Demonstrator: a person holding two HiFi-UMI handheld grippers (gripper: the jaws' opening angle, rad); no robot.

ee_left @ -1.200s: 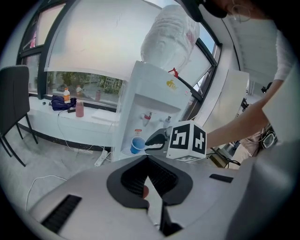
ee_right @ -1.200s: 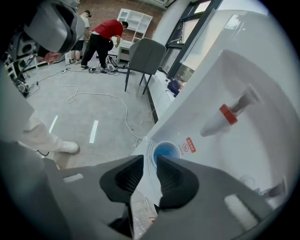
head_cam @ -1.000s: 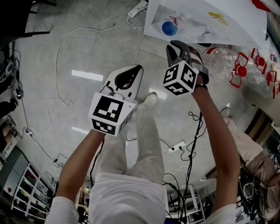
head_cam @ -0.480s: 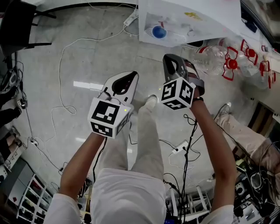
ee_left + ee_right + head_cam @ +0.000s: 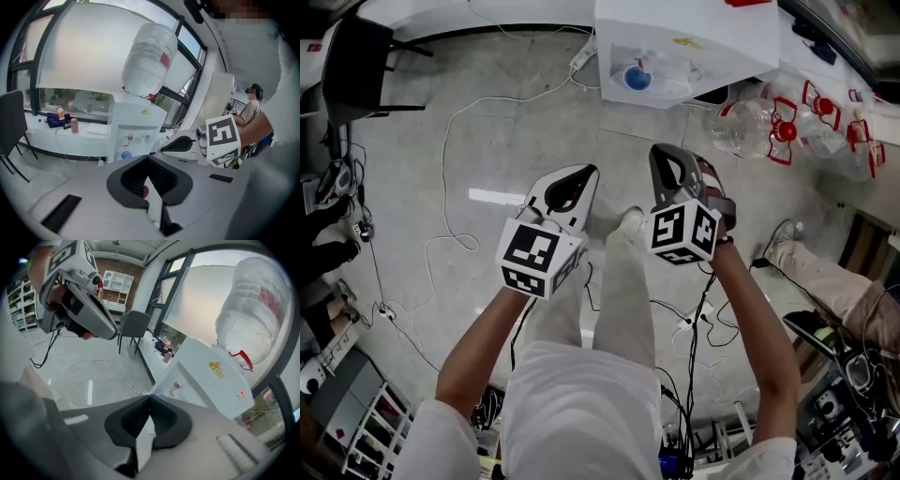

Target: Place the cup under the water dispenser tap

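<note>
The white water dispenser (image 5: 684, 37) stands at the top of the head view, with a big clear bottle (image 5: 149, 58) upside down on it. A blue cup (image 5: 637, 78) sits in its alcove, below the two taps (image 5: 130, 138); the left gripper view shows the cup (image 5: 125, 154) there too. My left gripper (image 5: 593, 173) and right gripper (image 5: 661, 152) are held side by side over the floor, well short of the dispenser. Both are shut with nothing between the jaws. In the right gripper view the dispenser (image 5: 211, 376) lies ahead to the right.
Empty clear bottles with red handles (image 5: 741, 127) lie on the floor right of the dispenser. Cables and a power strip (image 5: 581, 37) run across the floor. A black chair (image 5: 356, 61) stands far left. A seated person's leg (image 5: 825, 281) is at the right.
The dispenser and the floor bottles have slid toward the top of the head view. Both grippers sit slightly lower in it, still side by side and shut.
</note>
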